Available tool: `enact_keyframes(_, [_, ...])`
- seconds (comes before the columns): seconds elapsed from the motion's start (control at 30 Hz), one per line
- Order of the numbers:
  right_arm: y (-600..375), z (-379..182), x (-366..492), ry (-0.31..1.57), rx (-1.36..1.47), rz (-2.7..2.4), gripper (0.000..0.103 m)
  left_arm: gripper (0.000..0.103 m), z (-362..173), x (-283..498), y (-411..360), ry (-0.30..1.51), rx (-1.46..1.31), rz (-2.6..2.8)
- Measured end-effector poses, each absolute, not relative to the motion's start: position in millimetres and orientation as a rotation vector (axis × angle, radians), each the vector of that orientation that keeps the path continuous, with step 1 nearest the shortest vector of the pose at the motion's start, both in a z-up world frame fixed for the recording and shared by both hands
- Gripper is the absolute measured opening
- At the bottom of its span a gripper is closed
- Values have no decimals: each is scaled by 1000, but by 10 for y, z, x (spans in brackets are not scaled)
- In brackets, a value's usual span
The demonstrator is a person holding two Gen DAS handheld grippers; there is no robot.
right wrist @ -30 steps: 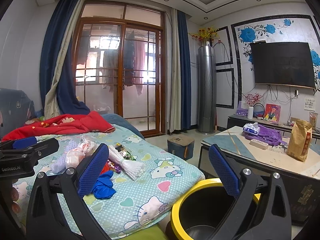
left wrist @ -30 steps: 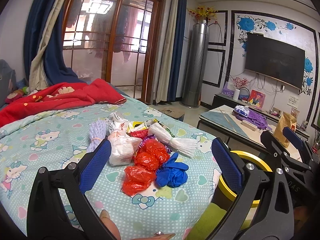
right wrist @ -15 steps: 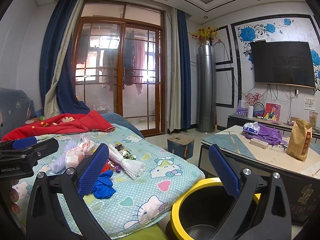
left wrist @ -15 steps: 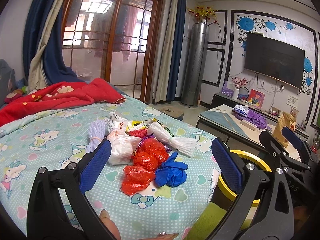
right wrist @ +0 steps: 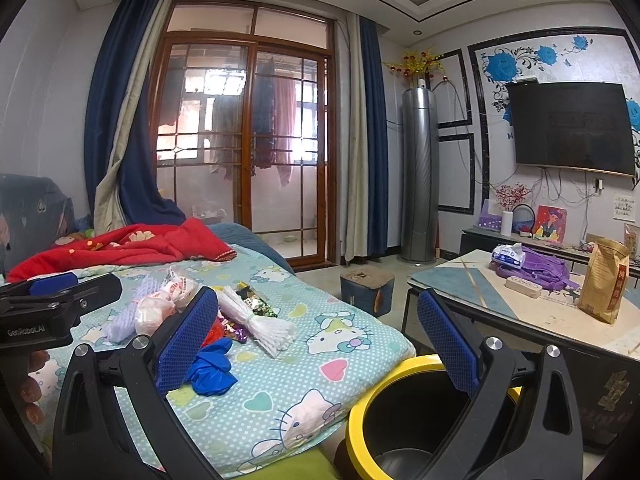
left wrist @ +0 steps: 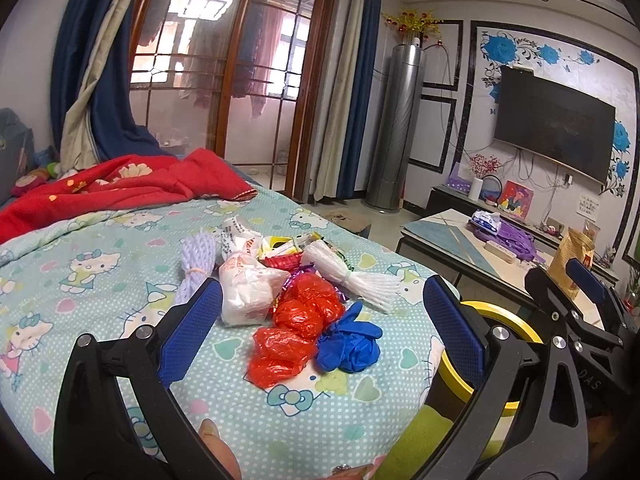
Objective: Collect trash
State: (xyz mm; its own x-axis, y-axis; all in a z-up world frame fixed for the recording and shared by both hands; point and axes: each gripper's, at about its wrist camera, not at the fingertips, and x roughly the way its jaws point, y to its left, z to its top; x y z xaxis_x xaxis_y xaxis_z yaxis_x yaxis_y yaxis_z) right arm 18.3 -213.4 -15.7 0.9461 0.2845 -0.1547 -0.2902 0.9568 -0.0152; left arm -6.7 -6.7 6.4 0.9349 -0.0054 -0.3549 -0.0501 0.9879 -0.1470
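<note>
Both grippers, left gripper and right gripper, spread wide and empty, poised for a first pick: trash pile just ahead of left, yellow-rimmed bin directly below right, ready for drops.

Black grippers, blue textured fingers, silver screws

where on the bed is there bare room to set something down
Bare sheet lies between the red blanket and the trash pile, and on the near strip between the blue glove and the bed's edge by the yellow-rimmed bin. The pile itself is crowded.
</note>
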Motion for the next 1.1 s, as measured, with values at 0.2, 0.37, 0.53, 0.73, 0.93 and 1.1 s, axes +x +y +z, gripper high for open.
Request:
enact_keyframes(0.2, [-1998,-132,130,164,-78,367,97,92,69,-16,169,375,-210,47])
enact_keyframes(0.37, [-1837,-92,101,187,-132,449,97,92,75,16,359,376,-222,95])
enact_keyframes(0.53, [-1669,-85,124,225,-171,519,97,92,56,56,615,390,-261,142])
enact_keyframes(0.73, [-1494,-105,221,281,-169,578,97,92,6,96,862,405,-284,184])
enact_keyframes(0.93, [-1341,-169,366,353,-173,611,97,92,-98,171,1051,454,-299,217])
enact_keyframes(1.1, [-1196,-282,520,412,-204,629,97,92,-237,303,1242,519,-336,237])
